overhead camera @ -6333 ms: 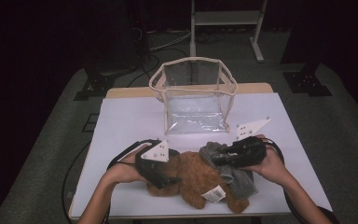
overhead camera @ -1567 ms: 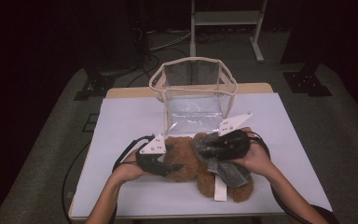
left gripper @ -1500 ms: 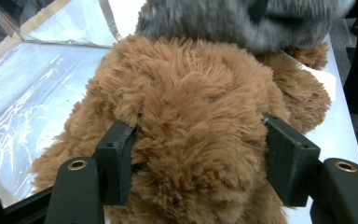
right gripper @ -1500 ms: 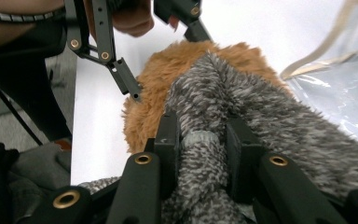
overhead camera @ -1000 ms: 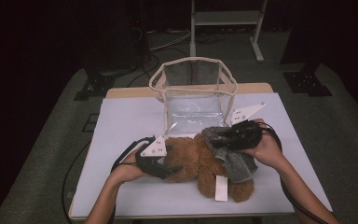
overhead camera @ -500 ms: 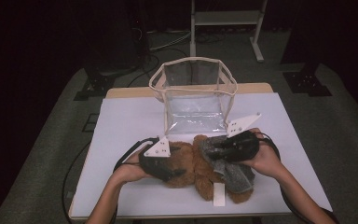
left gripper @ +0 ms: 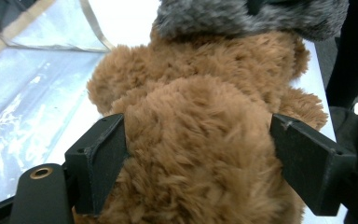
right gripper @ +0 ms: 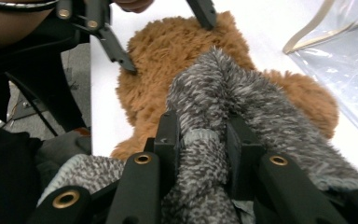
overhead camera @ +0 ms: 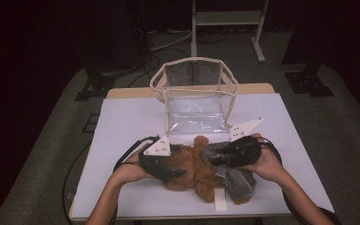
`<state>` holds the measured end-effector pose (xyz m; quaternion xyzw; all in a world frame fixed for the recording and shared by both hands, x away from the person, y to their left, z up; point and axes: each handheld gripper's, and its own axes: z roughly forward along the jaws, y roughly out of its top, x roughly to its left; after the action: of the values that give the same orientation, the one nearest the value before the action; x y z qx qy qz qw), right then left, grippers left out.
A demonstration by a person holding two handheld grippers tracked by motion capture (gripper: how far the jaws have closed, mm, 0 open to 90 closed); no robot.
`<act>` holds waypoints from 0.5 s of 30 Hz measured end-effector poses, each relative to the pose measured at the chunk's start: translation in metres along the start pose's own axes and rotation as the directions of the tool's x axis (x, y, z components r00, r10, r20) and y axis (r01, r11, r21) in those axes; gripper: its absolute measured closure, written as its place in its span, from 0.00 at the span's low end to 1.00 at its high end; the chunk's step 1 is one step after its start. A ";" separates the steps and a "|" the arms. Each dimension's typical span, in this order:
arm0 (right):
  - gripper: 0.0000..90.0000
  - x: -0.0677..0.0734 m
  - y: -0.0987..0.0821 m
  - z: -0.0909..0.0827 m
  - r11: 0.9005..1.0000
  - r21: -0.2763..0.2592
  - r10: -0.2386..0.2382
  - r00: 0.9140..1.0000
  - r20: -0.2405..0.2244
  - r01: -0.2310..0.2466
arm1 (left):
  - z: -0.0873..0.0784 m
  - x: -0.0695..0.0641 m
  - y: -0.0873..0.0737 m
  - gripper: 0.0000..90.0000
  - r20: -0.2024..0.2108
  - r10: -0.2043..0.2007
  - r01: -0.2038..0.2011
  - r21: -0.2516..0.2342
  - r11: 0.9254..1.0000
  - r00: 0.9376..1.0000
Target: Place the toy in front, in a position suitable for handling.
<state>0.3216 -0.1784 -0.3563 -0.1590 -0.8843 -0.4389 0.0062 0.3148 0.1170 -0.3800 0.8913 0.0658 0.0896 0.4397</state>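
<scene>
Lying at the near middle of the white table (overhead camera: 122, 122): a brown plush bear (overhead camera: 190, 164) with a grey fuzzy cloth (overhead camera: 234, 178) over its right part, and just beyond it a clear bag (overhead camera: 194, 101) standing open. Seen up close in the left gripper view: left gripper (left gripper: 196, 154) spread wide around the brown fur, having just been opening, pads at the fur's edge. Seen in the right gripper view: right gripper (right gripper: 200, 140) pinching a fold of the grey cloth.
</scene>
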 end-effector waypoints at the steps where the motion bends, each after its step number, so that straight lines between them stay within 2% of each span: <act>1: 0.77 0.002 0.000 -0.001 1.000 0.003 0.000 1.000 -0.004 0.000 | 0.002 -0.001 -0.001 0.23 0.009 0.001 -0.001 0.005 1.000 1.000; 3: 0.77 0.003 0.002 -0.006 1.000 0.003 -0.008 1.000 0.006 0.008 | 0.005 -0.006 -0.002 0.25 0.013 0.027 -0.027 0.026 0.999 1.000; 4: 0.77 0.002 0.005 -0.009 1.000 -0.003 -0.012 1.000 0.012 0.012 | 0.005 -0.006 -0.002 0.25 0.013 0.027 -0.027 0.026 0.999 1.000; 5: 0.77 0.001 0.009 -0.012 1.000 -0.006 -0.016 1.000 0.018 0.016 | 0.007 -0.008 -0.001 0.25 0.011 0.047 -0.047 0.041 0.998 0.999; 8: 0.77 -0.005 0.021 -0.015 1.000 -0.004 -0.025 0.999 0.046 0.025 | 0.007 -0.011 -0.001 0.25 0.018 0.070 -0.071 0.057 0.996 0.997; 12: 0.76 -0.013 0.029 -0.005 1.000 0.021 -0.022 0.999 0.042 0.021 | 0.005 -0.012 -0.001 0.25 0.024 0.082 -0.084 0.066 0.994 0.996; 13: 0.76 -0.016 0.029 0.009 0.998 0.058 -0.008 1.000 0.016 0.007 | 0.004 -0.012 -0.002 0.25 0.026 0.086 -0.088 0.071 0.994 0.996; 15: 0.76 -0.014 0.024 0.019 0.998 0.058 0.011 1.000 -0.019 -0.010 | 0.003 -0.011 -0.001 0.21 0.022 0.082 -0.084 0.069 0.994 0.996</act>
<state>0.3440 -0.1535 -0.3513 -0.1590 -0.8957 -0.4147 0.0217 0.3047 0.1135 -0.3839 0.9089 0.0277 0.0969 0.4046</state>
